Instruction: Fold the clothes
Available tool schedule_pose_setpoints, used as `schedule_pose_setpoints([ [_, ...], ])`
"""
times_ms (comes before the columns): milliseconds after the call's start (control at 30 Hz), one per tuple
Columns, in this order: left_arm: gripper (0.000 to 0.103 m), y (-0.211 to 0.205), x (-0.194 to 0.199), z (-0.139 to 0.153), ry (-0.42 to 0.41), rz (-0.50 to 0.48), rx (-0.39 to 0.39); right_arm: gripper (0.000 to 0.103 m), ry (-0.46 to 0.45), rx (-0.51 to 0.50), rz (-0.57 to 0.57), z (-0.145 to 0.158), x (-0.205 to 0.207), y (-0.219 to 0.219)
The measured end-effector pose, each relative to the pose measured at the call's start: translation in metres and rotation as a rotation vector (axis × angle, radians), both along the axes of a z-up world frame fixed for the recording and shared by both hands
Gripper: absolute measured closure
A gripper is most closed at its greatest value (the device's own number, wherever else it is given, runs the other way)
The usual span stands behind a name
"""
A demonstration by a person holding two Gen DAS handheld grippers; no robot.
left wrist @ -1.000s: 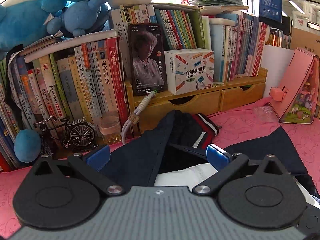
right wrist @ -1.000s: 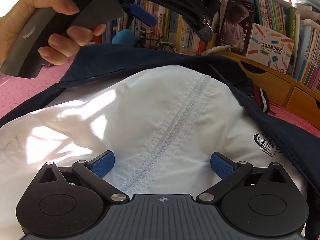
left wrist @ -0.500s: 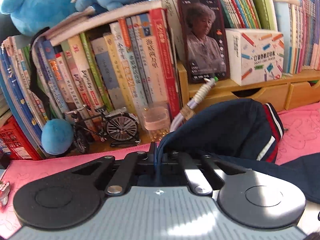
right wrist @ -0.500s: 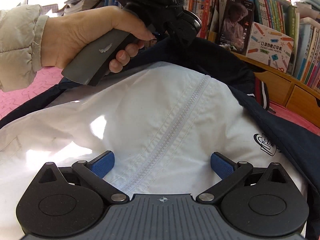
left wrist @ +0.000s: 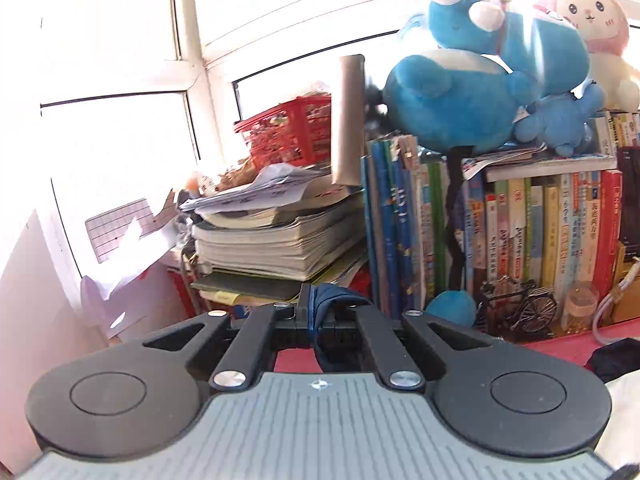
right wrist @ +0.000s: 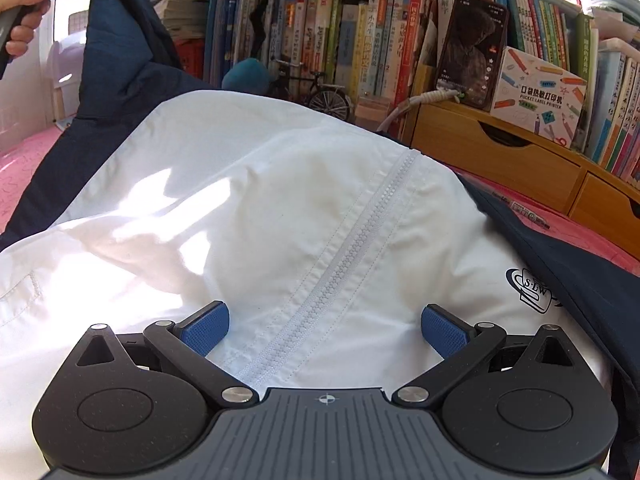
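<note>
Our left hand-held gripper (left wrist: 316, 320) is pinching the navy sleeve (right wrist: 116, 52) and holds it up, left of the jacket (right wrist: 280, 208) on the pink desk (right wrist: 24, 164). Right hand-held gripper (right wrist: 324, 330) sits spread over the white front, holding nothing. Risks we see: thin pinch slips out; unpinned body drags sideways; sleeve snags the toy bicycle (right wrist: 316, 92).

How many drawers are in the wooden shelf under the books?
2. One wooden drawer sits below the phone and printer box; the second drawer is right of it, cut off by the picture edge, so more may be hidden.

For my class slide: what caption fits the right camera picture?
Open right gripper over white jacket front; navy sleeve lifted.
</note>
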State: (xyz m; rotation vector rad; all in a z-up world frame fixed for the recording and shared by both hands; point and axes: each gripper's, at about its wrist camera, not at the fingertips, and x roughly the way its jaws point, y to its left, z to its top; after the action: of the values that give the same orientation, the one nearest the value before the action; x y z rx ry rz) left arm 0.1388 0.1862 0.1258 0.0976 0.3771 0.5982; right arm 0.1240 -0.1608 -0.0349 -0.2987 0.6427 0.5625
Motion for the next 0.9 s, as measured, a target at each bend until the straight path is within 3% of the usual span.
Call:
schedule_pose_setpoints([
  [167, 0.097, 0.056, -0.034, -0.054, 0.124, 0.071, -0.116, 0.000, -0.001, -0.002, 0.000, 0.000, 0.001, -0.001],
  [433, 0.090, 0.060, -0.060, -0.133, 0.291, 0.024, -0.185, 0.000, 0.012, 0.020, 0.008, 0.002, 0.003, -0.005],
  [633, 0.092, 0.047, -0.065, -0.147, 0.293, -0.007, -0.087, 0.000, -0.108, 0.061, 0.068, 0.047, 0.006, -0.006],
  [733, 0.091, 0.049, -0.064, -0.147, 0.287, -0.011, -0.093, 0.000, -0.133, 0.071, -0.035, 0.064, 0.045, 0.001],
  [900, 0.083, 0.058, -0.068, -0.145, 0.257, -0.001, -0.147, 0.000, -0.055, 0.058, -0.268, 0.054, 0.132, 0.001],
])
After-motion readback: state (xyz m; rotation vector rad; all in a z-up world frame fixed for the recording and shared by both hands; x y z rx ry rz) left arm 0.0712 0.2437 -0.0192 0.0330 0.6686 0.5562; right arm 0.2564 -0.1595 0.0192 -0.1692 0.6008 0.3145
